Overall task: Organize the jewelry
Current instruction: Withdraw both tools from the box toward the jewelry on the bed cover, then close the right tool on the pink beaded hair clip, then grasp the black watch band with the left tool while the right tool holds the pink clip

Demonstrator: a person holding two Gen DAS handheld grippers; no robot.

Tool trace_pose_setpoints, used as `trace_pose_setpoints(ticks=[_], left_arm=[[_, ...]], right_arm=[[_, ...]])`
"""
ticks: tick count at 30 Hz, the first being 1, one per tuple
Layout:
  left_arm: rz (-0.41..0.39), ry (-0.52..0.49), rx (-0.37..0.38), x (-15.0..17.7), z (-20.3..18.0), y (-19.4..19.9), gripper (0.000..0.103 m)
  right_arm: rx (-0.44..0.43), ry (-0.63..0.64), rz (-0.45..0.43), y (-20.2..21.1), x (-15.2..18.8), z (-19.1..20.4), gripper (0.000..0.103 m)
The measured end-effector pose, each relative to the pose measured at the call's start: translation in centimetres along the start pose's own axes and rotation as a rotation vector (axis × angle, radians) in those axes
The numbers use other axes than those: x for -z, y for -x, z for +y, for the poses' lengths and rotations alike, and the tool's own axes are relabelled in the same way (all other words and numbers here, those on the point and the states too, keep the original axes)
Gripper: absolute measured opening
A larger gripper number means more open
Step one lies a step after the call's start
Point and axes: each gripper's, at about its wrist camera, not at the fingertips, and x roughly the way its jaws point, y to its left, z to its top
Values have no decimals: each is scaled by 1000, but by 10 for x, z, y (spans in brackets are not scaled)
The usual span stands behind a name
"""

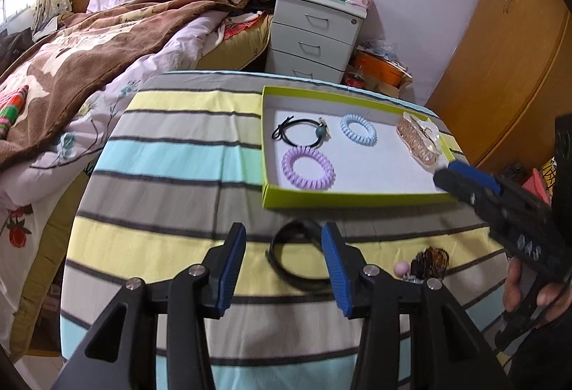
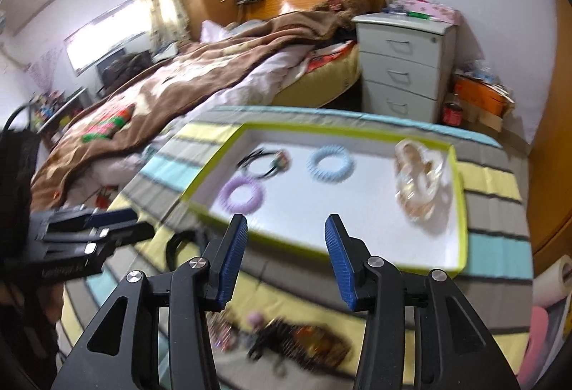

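Note:
A green-rimmed white tray (image 1: 350, 198) (image 2: 461, 211) lies on the striped table. In it are a black hair tie (image 1: 298, 132) (image 2: 262, 161), a blue spiral tie (image 1: 358, 130) (image 2: 330, 163), a purple spiral tie (image 1: 308, 167) (image 2: 242, 194) and a clear pink hair claw (image 1: 420, 138) (image 2: 420, 181). A black band (image 1: 291, 257) (image 2: 178, 243) lies on the cloth between the open fingers of my left gripper (image 1: 284, 265). My right gripper (image 2: 286, 263) is open and empty above the tray's near rim. A brown hair claw (image 1: 430, 261) (image 2: 307, 341) and pink bead piece (image 1: 402, 268) (image 2: 255, 318) lie nearby.
The table has a striped cloth (image 1: 178, 154). A bed with a brown blanket (image 1: 89, 54) stands to the left, a white drawer unit (image 1: 314, 32) behind the table, and a wooden wardrobe (image 1: 500, 61) at the right.

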Motion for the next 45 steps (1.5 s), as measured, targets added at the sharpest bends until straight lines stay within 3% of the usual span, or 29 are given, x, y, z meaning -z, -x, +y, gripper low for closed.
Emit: trace_pose_setpoints(ticks=[7, 13, 34, 39, 43, 45], left_arm=[[13, 21, -3, 19, 11, 3, 47], [12, 42, -4, 27, 21, 5, 47], [36, 39, 10, 39, 26, 2, 47], [38, 34, 2, 37, 25, 1, 47], [39, 32, 2, 37, 24, 1, 47], [41, 32, -4, 36, 24, 0, 47]], right_arm=[[-82, 57, 48, -8, 23, 27, 46], [-96, 104, 87, -15, 37, 41, 46], [-22, 219, 176, -39, 58, 62, 46], [0, 243, 186, -40, 61, 64, 37], [9, 264, 177, -38, 64, 70, 21], [11, 269, 173, -37, 65, 71, 21]])
